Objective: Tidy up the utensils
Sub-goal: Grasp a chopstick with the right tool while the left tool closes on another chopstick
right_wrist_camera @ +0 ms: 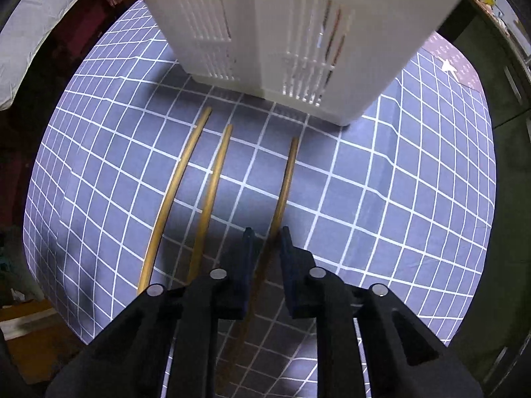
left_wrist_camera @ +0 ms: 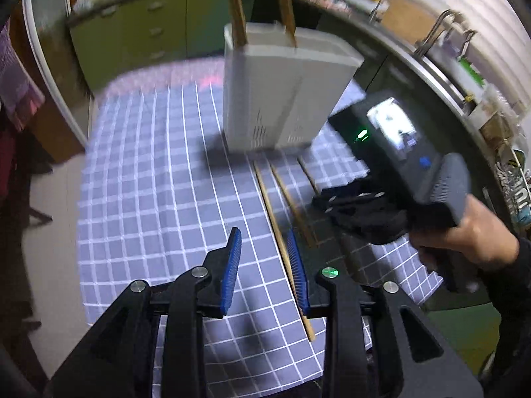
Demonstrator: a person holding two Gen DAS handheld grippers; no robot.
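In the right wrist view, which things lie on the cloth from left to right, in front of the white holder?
Left chopstick → middle chopstick → right chopstick, whose near end runs between the fingers of the right claw. All three lie on the checked cloth, pointing toward the holder.

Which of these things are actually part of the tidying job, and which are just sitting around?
Part of the job:
chopsticks on the cloth
white utensil holder
left gripper
right gripper

Just around:
checked tablecloth
green cabinets
sink tap
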